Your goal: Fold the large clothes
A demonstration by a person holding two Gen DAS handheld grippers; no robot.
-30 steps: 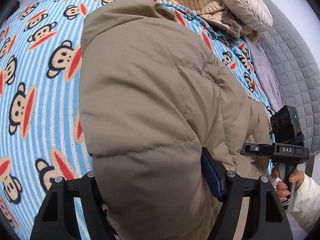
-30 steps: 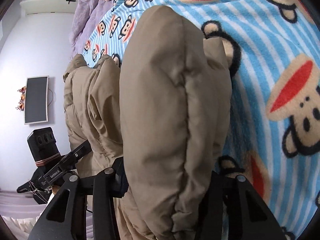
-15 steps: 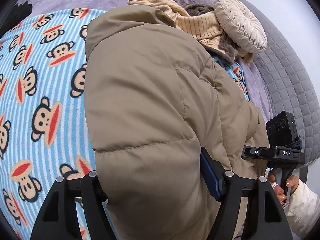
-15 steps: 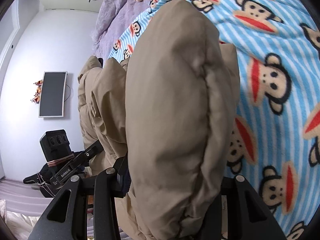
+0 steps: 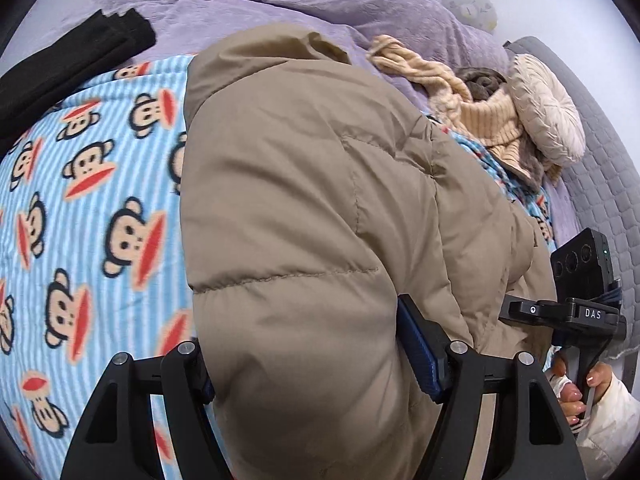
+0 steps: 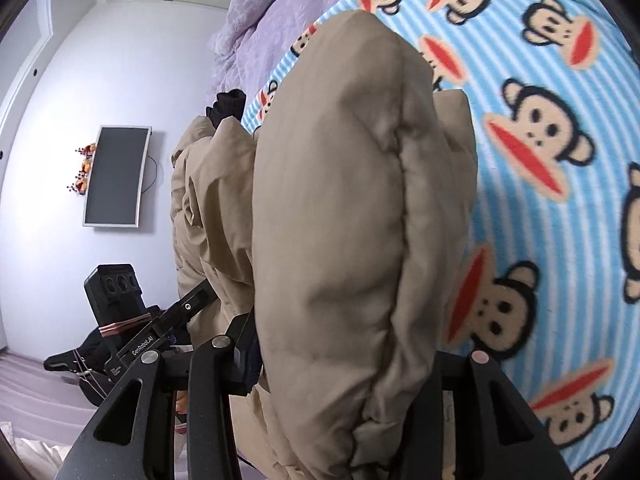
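A big tan puffer jacket (image 5: pixel 304 208) fills the middle of the left wrist view, hanging over a blue striped monkey-print blanket (image 5: pixel 80 200). My left gripper (image 5: pixel 316 364) is shut on a thick fold of its padding, and the fabric bulges out between the fingers. In the right wrist view the same tan puffer jacket (image 6: pixel 352 220) rises in a tall bunched fold, with my right gripper (image 6: pixel 344 356) shut on it. The other gripper (image 5: pixel 576 312) shows at the right edge with a hand (image 5: pixel 576 388) on its handle. The fingertips of both grippers are hidden by fabric.
A purple duvet (image 5: pixel 280 0) lies beyond the blanket, with a black garment (image 5: pixel 68 64) at its left. Beige knitwear (image 5: pixel 452 96) and a round cream cushion (image 5: pixel 544 108) sit at the far right by a grey quilted headboard (image 5: pixel 608 152). A wall screen (image 6: pixel 116 176) hangs at left.
Both grippers have lifted and pulled back with the jacket still held. More of the purple duvet, the black garment and the room wall have come into view.
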